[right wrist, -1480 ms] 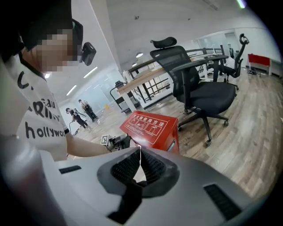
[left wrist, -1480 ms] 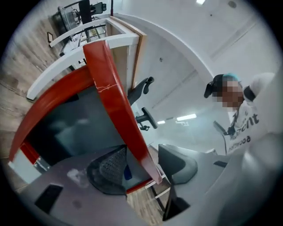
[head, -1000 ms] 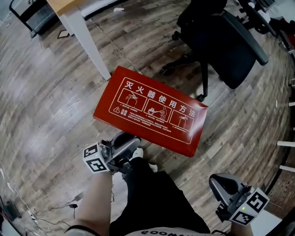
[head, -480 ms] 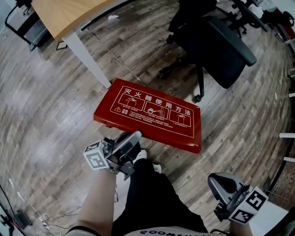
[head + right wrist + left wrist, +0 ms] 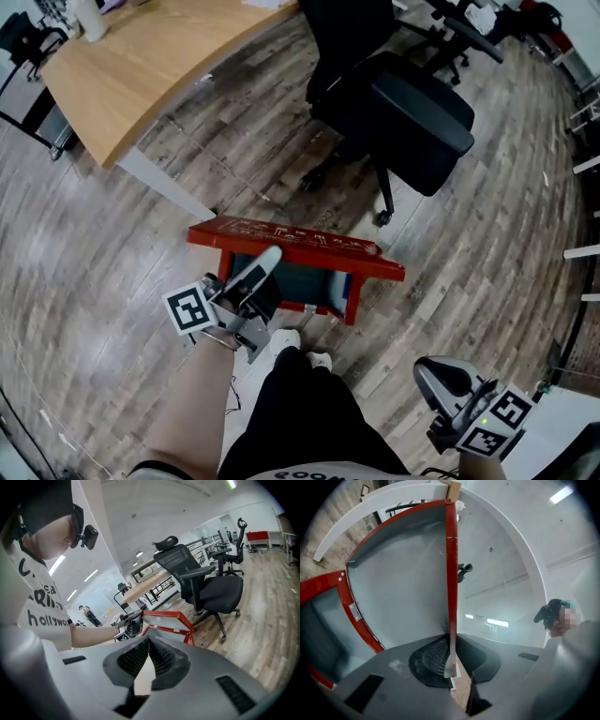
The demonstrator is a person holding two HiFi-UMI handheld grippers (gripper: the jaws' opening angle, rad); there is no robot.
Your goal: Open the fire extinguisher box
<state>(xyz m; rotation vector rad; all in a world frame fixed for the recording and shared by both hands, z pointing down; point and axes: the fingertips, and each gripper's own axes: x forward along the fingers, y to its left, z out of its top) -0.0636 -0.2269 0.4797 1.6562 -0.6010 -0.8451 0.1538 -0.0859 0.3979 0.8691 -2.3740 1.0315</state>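
The red fire extinguisher box (image 5: 352,295) stands on the wooden floor with its lid (image 5: 291,241) lifted, seen nearly edge-on, and the dark inside shows below it. My left gripper (image 5: 267,261) is at the lid's front edge. In the left gripper view the thin red lid edge (image 5: 451,573) runs down between the pads of the left gripper (image 5: 451,656), whose jaws are closing and pressing on it. My right gripper (image 5: 441,375) hangs low at the right, away from the box. In the right gripper view the right gripper (image 5: 149,644) is shut with nothing in it, and the box (image 5: 166,620) lies beyond.
A black office chair (image 5: 394,103) stands just behind the box. A wooden desk (image 5: 141,66) with a white leg (image 5: 164,178) is at the back left. My own leg in black trousers (image 5: 300,403) and a white shoe are close in front of the box.
The lid has swung up from lying flat to standing raised, and my left gripper has risen with it at its front edge. The right gripper has stayed in place.
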